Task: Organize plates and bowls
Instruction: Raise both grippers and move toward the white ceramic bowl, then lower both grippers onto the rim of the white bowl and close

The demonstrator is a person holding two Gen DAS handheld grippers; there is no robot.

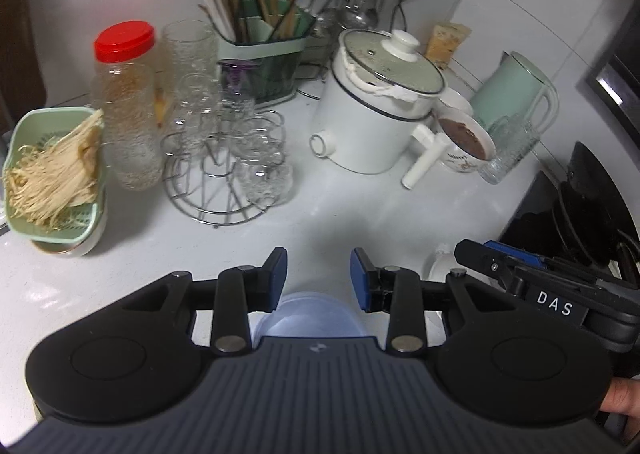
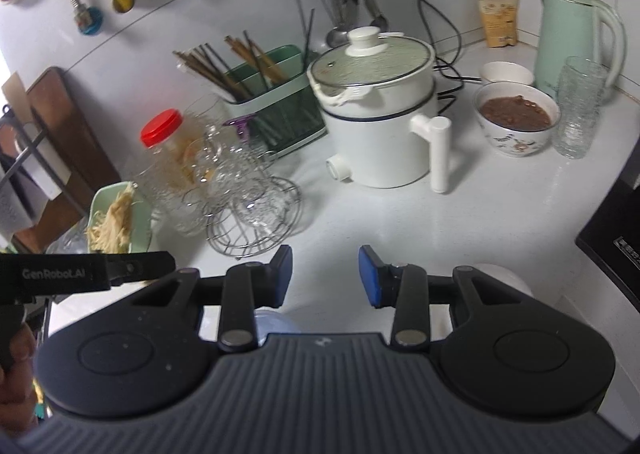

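My left gripper (image 1: pixel 319 278) is open and empty above the white counter; a pale blue bowl (image 1: pixel 308 316) lies right below it, half hidden by the gripper body. My right gripper (image 2: pixel 325 276) is open and empty too; the blue bowl (image 2: pixel 276 324) peeks out under its left finger and a white bowl (image 2: pixel 506 280) lies behind its right finger. That white bowl also shows in the left wrist view (image 1: pixel 440 264). A patterned bowl of brown food (image 2: pixel 518 115) and a small white bowl (image 2: pixel 506 71) stand at the back right.
A white electric pot (image 2: pixel 380 125) stands mid-counter. A wire rack with glasses (image 2: pixel 244 193), a red-lidded jar (image 2: pixel 168 149), a chopstick holder (image 2: pixel 272 105) and a green strainer of noodles (image 1: pixel 52 169) stand left. A green kettle (image 2: pixel 572 37) and a glass (image 2: pixel 576 109) stand right. The black stove (image 1: pixel 580 213) is at right.
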